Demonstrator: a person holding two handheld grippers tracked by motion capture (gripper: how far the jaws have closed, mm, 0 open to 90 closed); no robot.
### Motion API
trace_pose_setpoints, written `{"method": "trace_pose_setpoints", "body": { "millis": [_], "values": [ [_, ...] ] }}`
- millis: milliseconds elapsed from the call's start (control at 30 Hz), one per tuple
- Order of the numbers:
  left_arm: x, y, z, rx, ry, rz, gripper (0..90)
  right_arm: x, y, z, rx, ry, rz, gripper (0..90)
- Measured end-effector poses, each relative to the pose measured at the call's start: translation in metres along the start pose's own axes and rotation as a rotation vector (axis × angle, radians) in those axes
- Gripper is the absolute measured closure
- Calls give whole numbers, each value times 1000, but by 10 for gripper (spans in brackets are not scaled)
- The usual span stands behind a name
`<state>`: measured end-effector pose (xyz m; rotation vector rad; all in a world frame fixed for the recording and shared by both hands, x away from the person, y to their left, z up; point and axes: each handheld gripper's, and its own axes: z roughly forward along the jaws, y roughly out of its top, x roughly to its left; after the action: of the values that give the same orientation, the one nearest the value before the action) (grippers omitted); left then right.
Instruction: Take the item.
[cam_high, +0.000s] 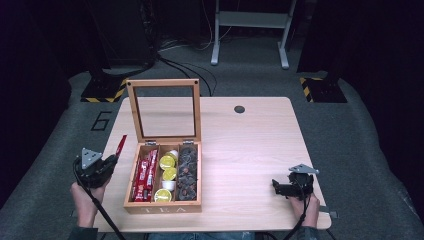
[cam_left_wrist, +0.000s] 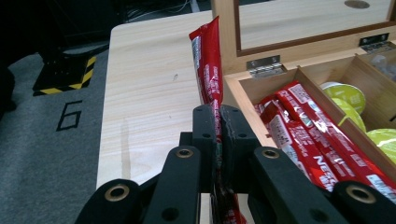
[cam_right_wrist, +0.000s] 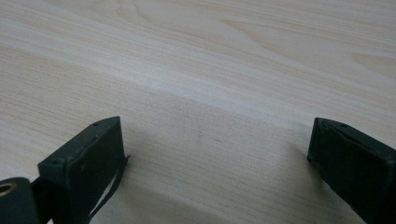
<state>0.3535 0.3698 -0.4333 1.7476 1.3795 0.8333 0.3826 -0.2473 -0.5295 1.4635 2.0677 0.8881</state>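
A wooden tea box (cam_high: 163, 207) stands open near the table's front left, its glass lid (cam_high: 163, 110) upright. Its left compartment holds red sachets (cam_high: 144, 175), the middle one yellow-lidded cups (cam_high: 167, 174), the right one dark pieces (cam_high: 188, 172). My left gripper (cam_high: 111, 161) hovers just left of the box, shut on one red sachet (cam_high: 120, 145) that sticks up from its jaws. In the left gripper view the red sachet (cam_left_wrist: 209, 65) is pinched between the pads (cam_left_wrist: 204, 135), beside the box's left wall (cam_left_wrist: 239, 100). My right gripper (cam_right_wrist: 217, 158) rests open on bare wood at the front right (cam_high: 278, 187).
The light wooden table (cam_high: 250, 150) has a round cable hole (cam_high: 239, 109) near its far edge. Grey floor surrounds it, with a painted number 6 (cam_high: 101, 120) at the left and yellow-black striped bases (cam_high: 102, 92) beyond. A white frame (cam_high: 250, 30) stands behind.
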Motion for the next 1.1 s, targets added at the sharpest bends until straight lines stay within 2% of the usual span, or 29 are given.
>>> {"method": "trace_pose_setpoints", "body": {
  "millis": [200,233,400,467,533,567,700,833,867,1100],
  "values": [
    [7,-5,7,13,8,-12,847,0,0,0,0,0,1,31],
    [8,-7,10,11,8,-25,847,0,0,0,0,0,0,31],
    [12,-11,17,33,6,-25,847,0,0,0,-1,0,0,32],
    [14,-14,25,37,5,-41,847,0,0,0,0,0,0,31],
    [16,-16,29,55,3,-41,846,0,0,0,0,0,-1,31],
    [15,-18,32,52,2,-56,846,0,0,0,0,-1,0,32],
    [17,-22,40,60,5,-65,846,0,0,0,1,-1,-1,31],
    [21,-24,46,95,-2,-69,846,0,0,0,0,0,0,31],
    [20,-25,49,85,1,-80,846,0,0,0,0,-1,0,31],
    [25,-25,60,119,7,-74,846,0,0,0,1,-1,-1,32]
  ]
}}
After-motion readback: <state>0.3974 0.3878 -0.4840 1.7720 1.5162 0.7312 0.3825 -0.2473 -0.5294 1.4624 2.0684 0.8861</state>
